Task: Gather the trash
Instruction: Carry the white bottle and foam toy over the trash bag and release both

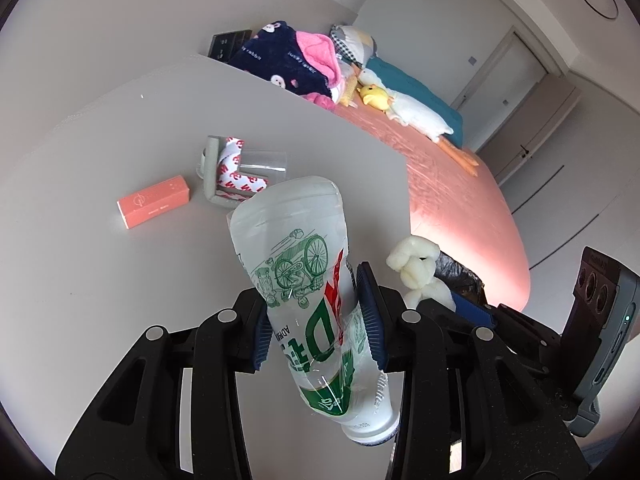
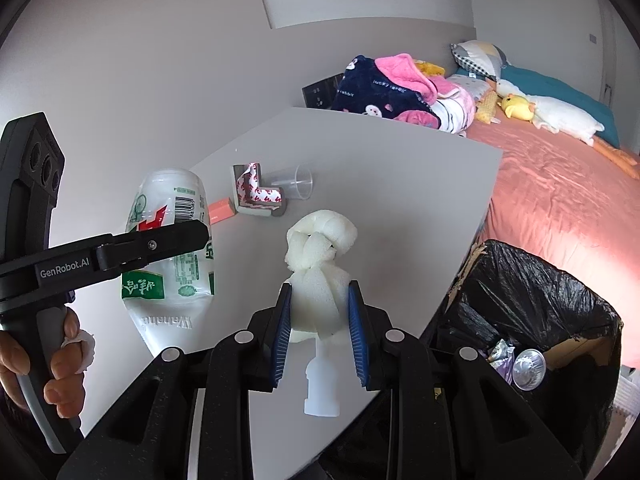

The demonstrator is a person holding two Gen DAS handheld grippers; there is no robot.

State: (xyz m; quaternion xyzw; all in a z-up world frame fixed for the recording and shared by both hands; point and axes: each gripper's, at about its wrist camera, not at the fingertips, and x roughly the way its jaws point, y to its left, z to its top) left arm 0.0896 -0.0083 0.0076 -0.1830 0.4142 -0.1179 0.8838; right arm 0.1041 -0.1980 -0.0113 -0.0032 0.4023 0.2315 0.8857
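**Kid:** Left claw (image 1: 320,320) squeezes the plastic bottle (image 1: 308,280). Right claw (image 2: 318,332) pinches the white foam (image 2: 318,264). Both are up off the surface (image 2: 380,216).

**Friend:** Is it done?

**Kid:** No. The black bin (image 2: 532,300) is close and has some trash. Farther back, the pink box (image 1: 154,206), corner piece (image 1: 228,176) and clear cup (image 2: 300,182) still wait.

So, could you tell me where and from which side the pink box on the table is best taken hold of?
Grip the pink box across its two long sides, near the middle, coming down from above. It lies flat on the table as a long, narrow block with clear space around it; the grey corner piece sits apart beyond one end, so a claw fits either side.
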